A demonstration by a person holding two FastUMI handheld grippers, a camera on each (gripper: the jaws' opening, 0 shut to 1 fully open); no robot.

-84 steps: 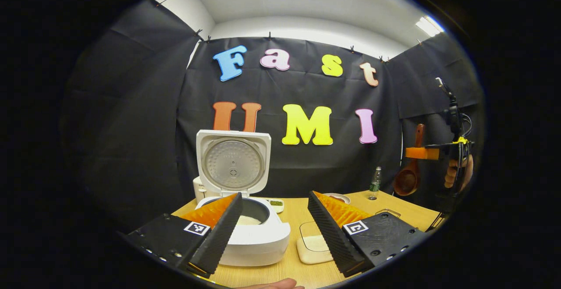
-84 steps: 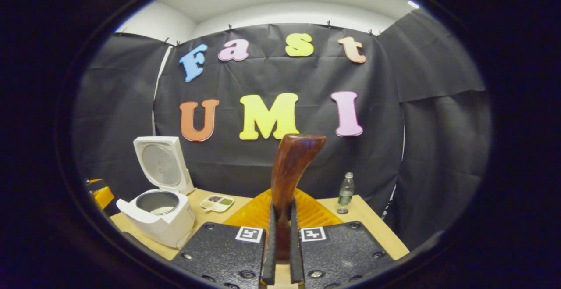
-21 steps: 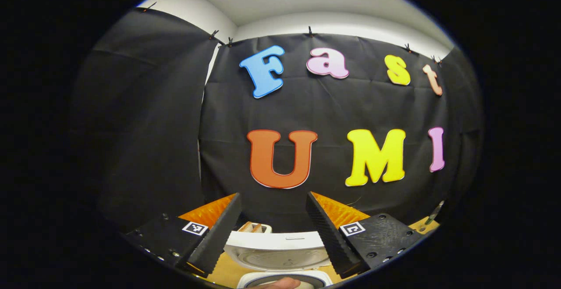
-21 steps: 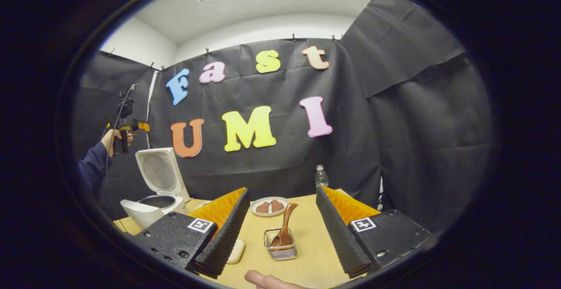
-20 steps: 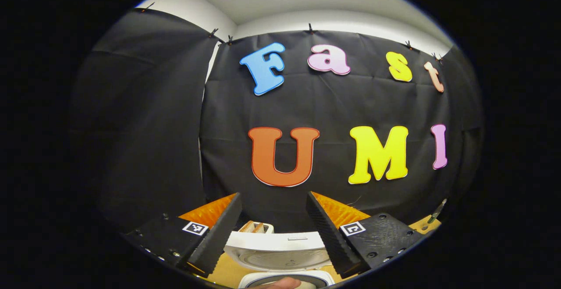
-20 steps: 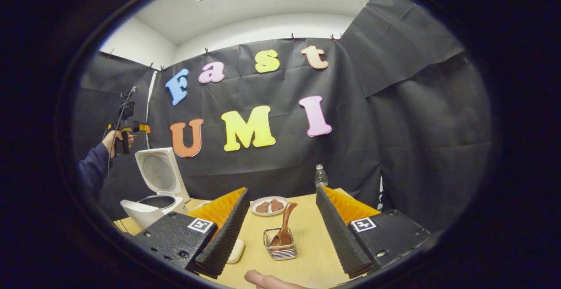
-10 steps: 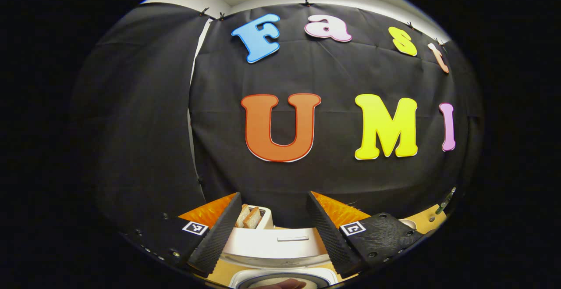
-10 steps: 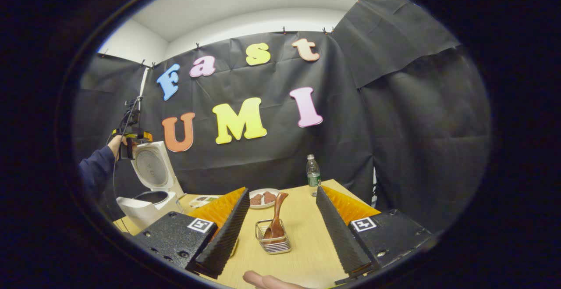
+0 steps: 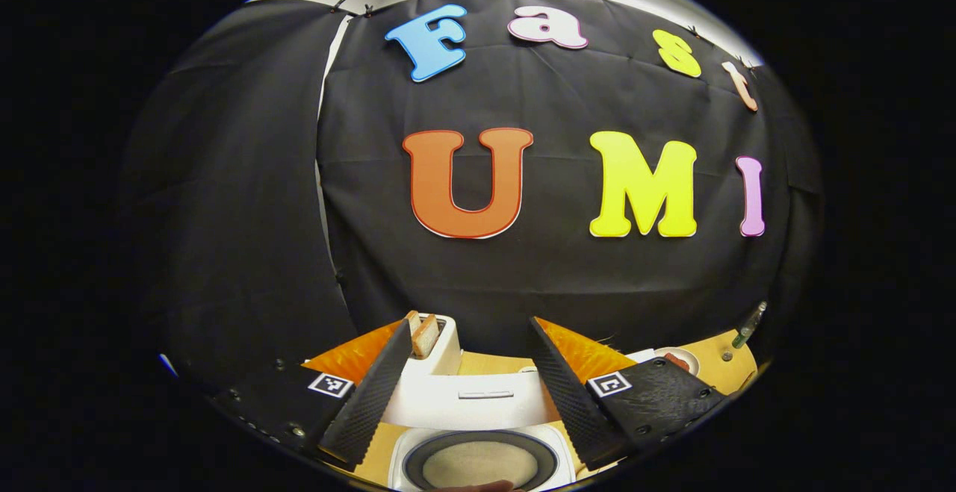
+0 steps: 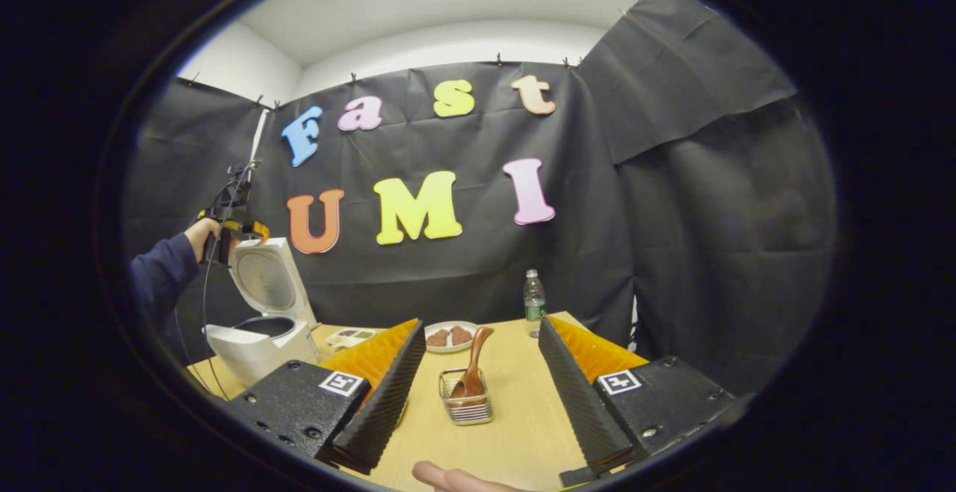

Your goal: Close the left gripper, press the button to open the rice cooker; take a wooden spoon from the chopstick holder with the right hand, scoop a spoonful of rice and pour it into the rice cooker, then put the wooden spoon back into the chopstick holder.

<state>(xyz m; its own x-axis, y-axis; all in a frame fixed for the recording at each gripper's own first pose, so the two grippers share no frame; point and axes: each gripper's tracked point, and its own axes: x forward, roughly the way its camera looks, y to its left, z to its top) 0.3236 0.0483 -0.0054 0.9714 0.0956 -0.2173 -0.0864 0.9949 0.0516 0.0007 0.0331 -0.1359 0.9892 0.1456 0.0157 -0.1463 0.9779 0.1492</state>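
Note:
The white rice cooker point(image 10: 258, 346) stands open at the table's left, its lid point(image 10: 265, 281) raised. In the left gripper view my left gripper point(image 9: 469, 326) is open, with the lid's top edge point(image 9: 470, 399) low between its fingers and the rice-filled pot point(image 9: 478, 466) below. The right gripper view shows that left gripper point(image 10: 240, 229), held by a hand, right at the lid's upper edge. My right gripper point(image 10: 482, 324) is open and holds nothing. The wooden spoon point(image 10: 473, 369) stands bowl down in the wire chopstick holder point(image 10: 464, 408), ahead of its fingers.
A toaster point(image 9: 437, 343) with bread slices stands behind the cooker. A plate point(image 10: 448, 334) of brown food, a small divided dish point(image 10: 351, 337) and a water bottle point(image 10: 533, 301) stand toward the table's far side. A fingertip point(image 10: 448, 477) shows at the bottom edge.
Four seconds ago my right gripper was shut on the spoon; now the spoon sits in the holder and the gripper is open. My left gripper has dropped down to the raised lid.

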